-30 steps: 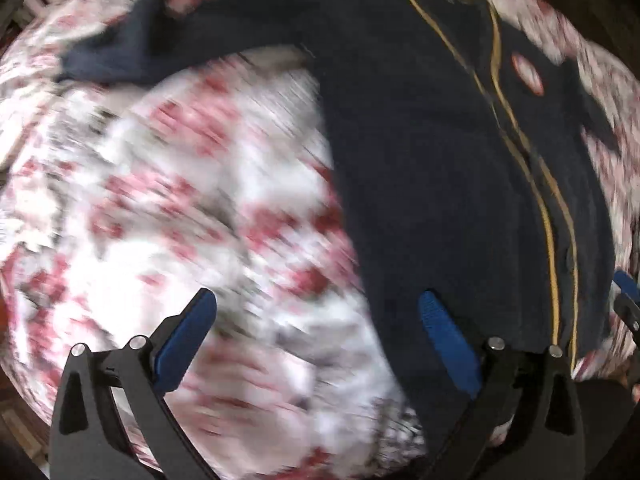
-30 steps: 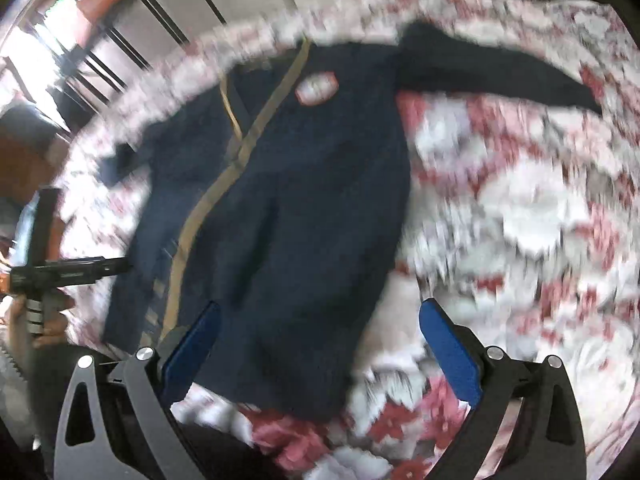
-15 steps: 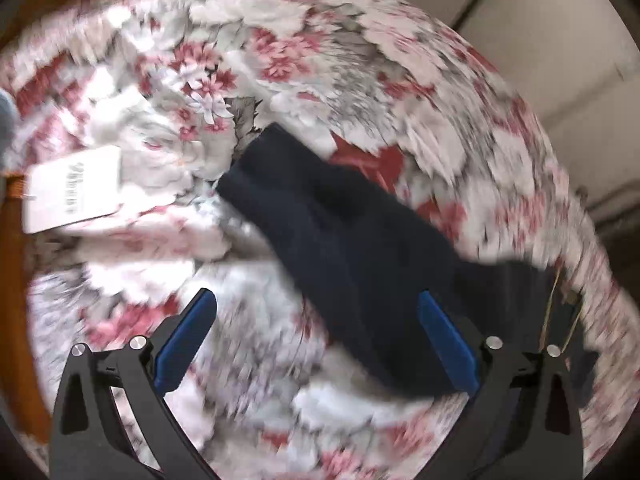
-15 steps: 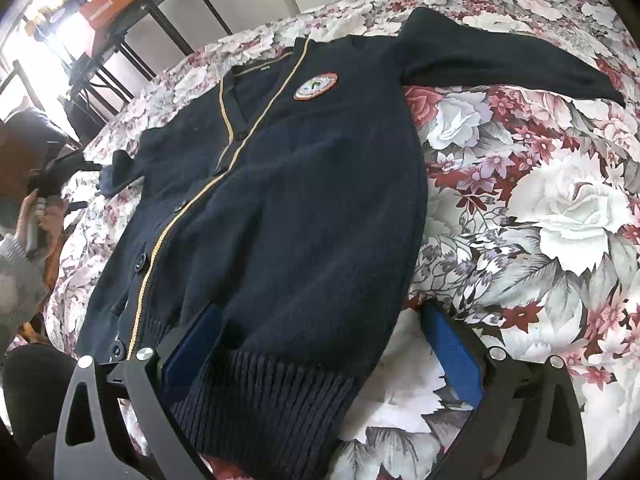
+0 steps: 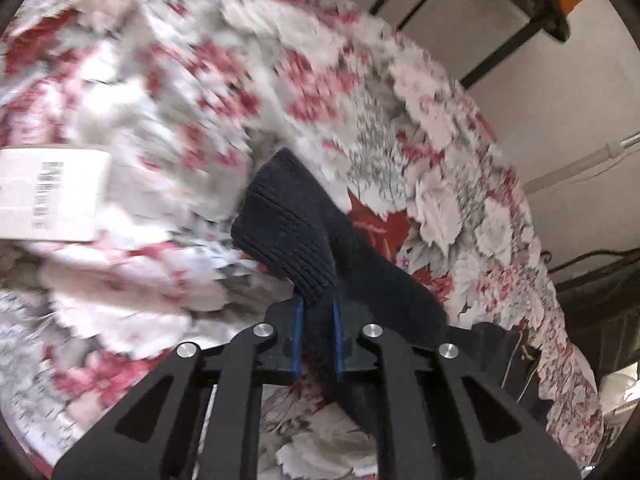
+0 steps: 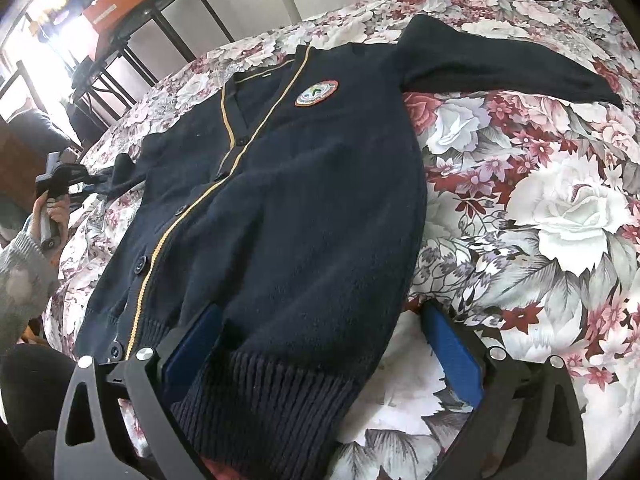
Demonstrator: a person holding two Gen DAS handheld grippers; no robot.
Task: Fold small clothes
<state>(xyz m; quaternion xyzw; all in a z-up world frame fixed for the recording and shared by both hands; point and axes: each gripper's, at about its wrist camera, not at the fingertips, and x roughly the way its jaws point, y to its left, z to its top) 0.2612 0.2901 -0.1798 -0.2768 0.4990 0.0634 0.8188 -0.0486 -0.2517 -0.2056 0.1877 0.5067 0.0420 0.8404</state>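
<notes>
Surface: a bedspread (image 6: 540, 208) with red and white roses covered the whole work area; its pattern was blurred in the left wrist view.
Background: pale walls stood beyond the far edge; a black metal table (image 6: 160, 12) with an orange box (image 6: 116, 0) on it stood at about 11 o'clock in the right wrist view.
Cardigan: a navy cardigan (image 6: 304, 208) lay flat on the bedspread, front up, with its collar toward 12 o'clock and its ribbed hem toward 6 o'clock; yellow piping ran down the button line; a round badge (image 6: 317, 93) sat on the chest; one sleeve stretched toward 2 o'clock.
Other sleeve: its ribbed cuff (image 5: 288, 232) was lifted off the bedspread, toward 9 o'clock of the cardigan in the right wrist view.
Left gripper (image 5: 316, 344): its blue pads were pressed together, pinching the sleeve just behind the cuff; a hand (image 6: 50, 210) in a grey knitted sleeve held it at 9 o'clock in the right wrist view.
Right gripper (image 6: 320, 344): its jaws were spread wide across the hem at 6 o'clock; one finger lay over the cardigan, the other over bare bedspread; whether the pads touched the knit could not be told.
Paper: a white label (image 5: 52, 196) lay on the bedspread at 9 o'clock in the left wrist view.
</notes>
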